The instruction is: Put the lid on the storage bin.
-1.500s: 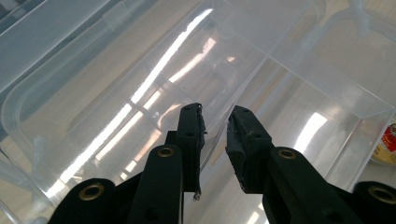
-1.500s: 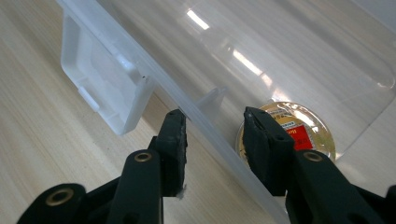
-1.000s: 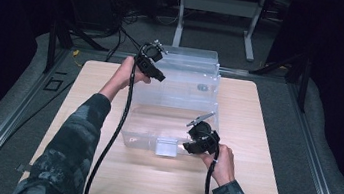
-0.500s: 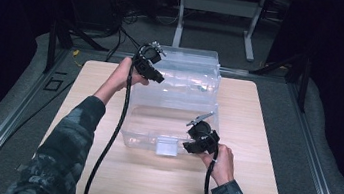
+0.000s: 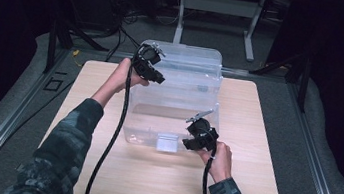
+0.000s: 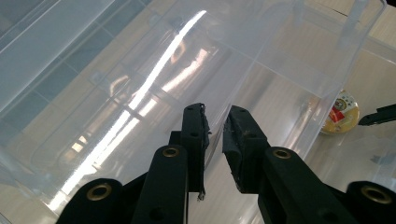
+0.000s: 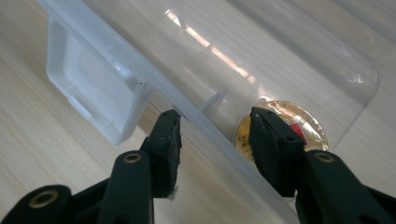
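1. Left gripper (image 5: 155, 77) hasn't budged since a second ago, jaws clamped on the raised lid (image 5: 183, 73) of the clear bin (image 5: 156, 125) mid-table.
2. Right gripper (image 5: 194, 143) at the bin's front rim has just been easing open; the rim sits between its pads, no longer squeezed. Looks like the lid's freed up.

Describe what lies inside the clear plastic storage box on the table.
Inside the clear plastic storage box lies one small round gold-lidded container with a red label. The right gripper's jaw partly covers it in the right gripper view.
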The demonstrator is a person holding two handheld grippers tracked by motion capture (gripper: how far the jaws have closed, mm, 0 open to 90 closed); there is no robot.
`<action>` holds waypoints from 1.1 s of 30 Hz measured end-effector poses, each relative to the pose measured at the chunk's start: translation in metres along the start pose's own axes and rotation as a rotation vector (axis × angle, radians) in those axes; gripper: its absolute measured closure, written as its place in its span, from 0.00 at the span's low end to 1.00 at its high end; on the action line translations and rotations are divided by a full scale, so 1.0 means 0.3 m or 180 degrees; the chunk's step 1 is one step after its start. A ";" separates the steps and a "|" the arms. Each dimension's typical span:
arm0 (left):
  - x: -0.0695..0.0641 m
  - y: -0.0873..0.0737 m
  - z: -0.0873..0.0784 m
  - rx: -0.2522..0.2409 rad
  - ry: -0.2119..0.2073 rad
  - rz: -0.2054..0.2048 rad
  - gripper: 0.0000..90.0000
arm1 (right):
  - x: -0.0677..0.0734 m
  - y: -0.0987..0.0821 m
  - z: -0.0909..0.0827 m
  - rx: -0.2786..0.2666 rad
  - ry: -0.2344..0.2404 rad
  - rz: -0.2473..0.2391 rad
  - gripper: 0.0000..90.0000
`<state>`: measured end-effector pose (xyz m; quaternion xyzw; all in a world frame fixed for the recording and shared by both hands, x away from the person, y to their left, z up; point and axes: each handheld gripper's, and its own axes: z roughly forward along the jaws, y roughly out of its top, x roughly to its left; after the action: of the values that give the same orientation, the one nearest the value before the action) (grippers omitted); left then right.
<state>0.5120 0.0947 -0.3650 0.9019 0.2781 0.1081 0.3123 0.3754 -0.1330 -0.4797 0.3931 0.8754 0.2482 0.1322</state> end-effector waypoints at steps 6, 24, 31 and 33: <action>-0.016 -0.016 -0.015 -0.0046 0.0000 0.0053 0.86 | -0.003 0.014 0.011 -0.0001 -0.0077 0.0041 0.59; -0.058 -0.064 -0.037 -0.0168 0.0070 0.0083 0.86 | -0.018 0.031 0.024 -0.0002 -0.0104 0.0046 0.56; -0.065 -0.072 -0.036 -0.0168 0.0025 0.0102 0.86 | -0.020 0.034 0.030 -0.0069 -0.0132 0.0062 0.55; -0.071 -0.075 -0.037 -0.0170 0.0031 0.0120 0.86 | -0.021 0.035 0.031 -0.0068 -0.0143 0.0065 0.55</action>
<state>0.4807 0.1026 -0.3709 0.8978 0.2596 0.1256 0.3328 0.3900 -0.1288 -0.4816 0.4061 0.8655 0.2500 0.1534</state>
